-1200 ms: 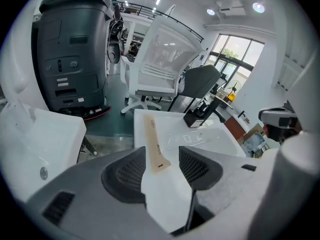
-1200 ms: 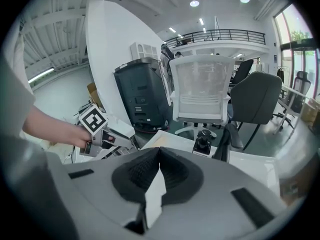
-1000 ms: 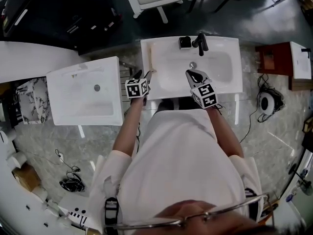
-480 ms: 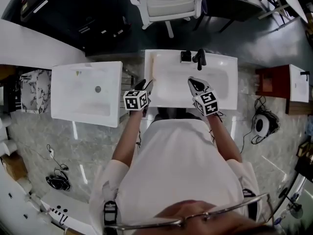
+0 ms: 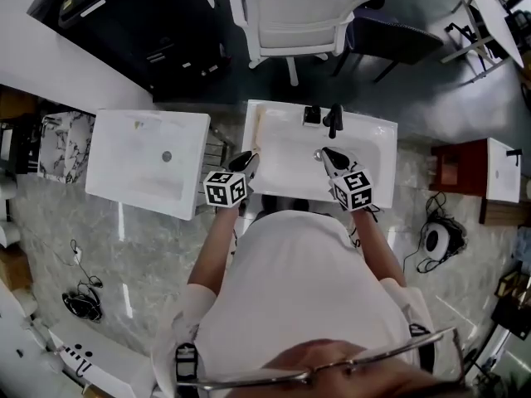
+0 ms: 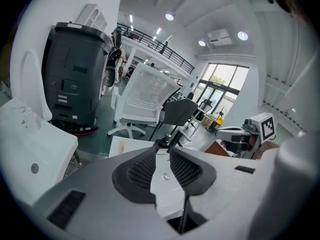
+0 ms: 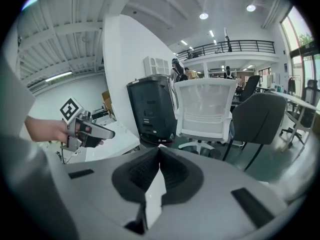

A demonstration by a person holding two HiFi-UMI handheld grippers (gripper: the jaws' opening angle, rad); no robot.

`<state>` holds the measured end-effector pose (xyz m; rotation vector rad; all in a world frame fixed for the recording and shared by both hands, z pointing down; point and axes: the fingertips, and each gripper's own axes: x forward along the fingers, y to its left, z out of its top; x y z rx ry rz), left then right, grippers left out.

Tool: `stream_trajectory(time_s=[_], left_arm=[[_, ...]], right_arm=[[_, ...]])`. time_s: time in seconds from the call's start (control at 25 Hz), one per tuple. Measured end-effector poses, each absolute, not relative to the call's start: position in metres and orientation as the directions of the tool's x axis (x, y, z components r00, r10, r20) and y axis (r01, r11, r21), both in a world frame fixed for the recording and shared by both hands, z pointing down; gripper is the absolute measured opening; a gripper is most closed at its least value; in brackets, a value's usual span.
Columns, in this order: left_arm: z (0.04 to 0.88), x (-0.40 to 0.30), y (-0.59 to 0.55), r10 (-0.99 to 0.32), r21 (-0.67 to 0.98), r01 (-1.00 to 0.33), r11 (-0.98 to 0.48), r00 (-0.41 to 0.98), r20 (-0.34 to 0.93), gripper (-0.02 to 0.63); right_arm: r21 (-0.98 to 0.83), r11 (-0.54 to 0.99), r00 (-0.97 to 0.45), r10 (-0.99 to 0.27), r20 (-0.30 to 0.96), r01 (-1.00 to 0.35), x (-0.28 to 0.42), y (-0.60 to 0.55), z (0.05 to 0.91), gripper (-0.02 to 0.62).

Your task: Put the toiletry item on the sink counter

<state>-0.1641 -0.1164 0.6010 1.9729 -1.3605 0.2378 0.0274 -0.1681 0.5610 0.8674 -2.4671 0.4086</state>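
A white sink (image 5: 365, 160) with a dark faucet (image 5: 334, 119) stands in front of me. A small dark item (image 5: 313, 115) sits on its back counter, left of the faucet. My left gripper (image 5: 246, 162) hovers over the sink's front left corner. Its jaws are closing, with a narrow gap still between the pads and nothing in it. My right gripper (image 5: 330, 157) hangs over the basin's front. Its tips (image 7: 160, 149) meet, shut on nothing. Each gripper shows in the other's view: the right gripper (image 6: 248, 134) and the left gripper (image 7: 86, 129).
A second white sink unit (image 5: 149, 160) stands to the left, with a narrow gap between the two. A white office chair (image 5: 299, 19) and a black machine (image 6: 75, 79) are behind the sinks. Cables and a round device (image 5: 436, 240) lie on the floor at the right.
The head view has tilted, so the sink sits lower and smaller in the picture. Both grippers have stayed over the sink's front, drawing slightly back toward its edge.
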Motion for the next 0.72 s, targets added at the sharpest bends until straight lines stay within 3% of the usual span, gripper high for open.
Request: stream_trajectory(time_s=[0.48, 0.72], left_arm=[[0.535, -0.147, -0.111, -0.815, 0.402, -0.878, -0.259, 0.422, 0.397, 0.008], [0.515, -0.148, -0.111, -0.853, 0.332, -0.905, -0.265, 0.38, 0.358, 0.005]], right_arm=[[-0.056, 0.777, -0.709, -0.539, 0.454, -0.626, 0.041, -0.174, 0.521, 0.006], [-0.042, 0.797, -0.732, -0.531, 0.427, -0.603, 0.044, -0.172, 0.511, 0.006]])
